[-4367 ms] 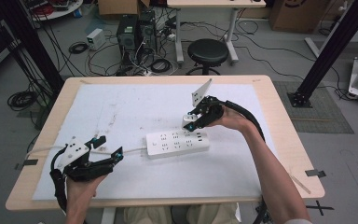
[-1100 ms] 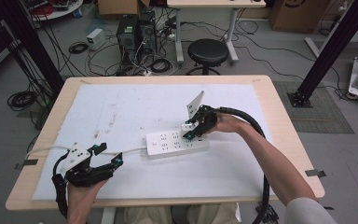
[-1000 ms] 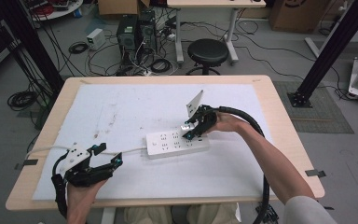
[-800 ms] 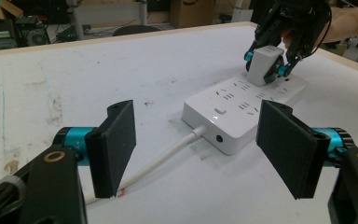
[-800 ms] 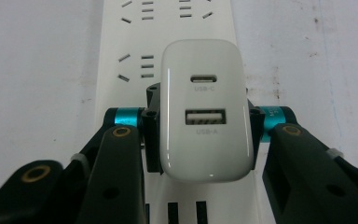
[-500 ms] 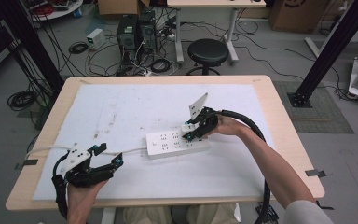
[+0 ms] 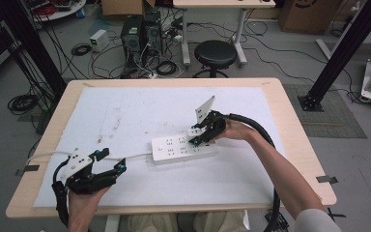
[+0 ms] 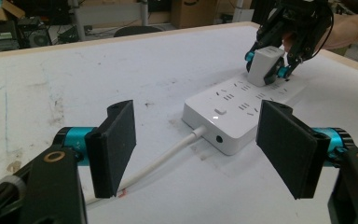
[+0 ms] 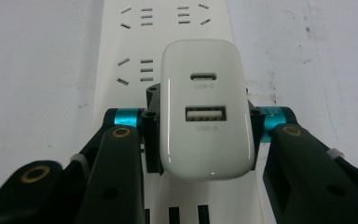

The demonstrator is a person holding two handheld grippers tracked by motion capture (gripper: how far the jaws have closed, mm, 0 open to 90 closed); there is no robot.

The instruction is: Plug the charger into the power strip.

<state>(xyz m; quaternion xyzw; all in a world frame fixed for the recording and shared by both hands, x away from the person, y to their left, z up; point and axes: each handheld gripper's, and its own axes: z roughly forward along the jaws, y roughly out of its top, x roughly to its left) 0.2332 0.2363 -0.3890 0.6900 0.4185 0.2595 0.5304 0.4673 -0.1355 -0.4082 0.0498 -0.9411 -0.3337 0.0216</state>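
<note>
**Fingers clamp a white USB charger over the power strip**

Fingers [image 9: 151, 135] of the right gripper [image 9: 204, 133] press on both sides of a white USB charger [image 9: 207, 109], holding it upright with its face toward the gripper's camera; a USB-C port sits above a USB-A port on that face. Directly under the charger lies a white power strip [image 9: 168, 28], its rows of socket slots running away from the jaws. In the high view the right gripper [image 7: 204, 134] holds the charger [image 7: 195, 131] above the right end of the power strip [image 7: 183, 149], near the middle of the surface [image 7: 125, 111], which is covered by a white, lightly stained sheet.

From the left gripper view, the charger [image 8: 264, 65] is seen tilted, its lower end at or just above the far sockets of the strip [image 8: 242, 109]; whether it touches them cannot be told. A white cable [image 8: 161, 161] leaves the strip's near end and runs toward the left gripper [image 8: 205, 149], whose fingers [image 8: 116, 147] stand wide apart with nothing between them.

In the high view the left gripper [image 7: 108, 164] rests low at the front left of the surface, well apart from the strip, held in the person's left hand [image 7: 79, 203]. Beyond the surface stand a black stool [image 7: 215, 54] and computer towers [image 7: 140, 31] amid floor cables.
</note>
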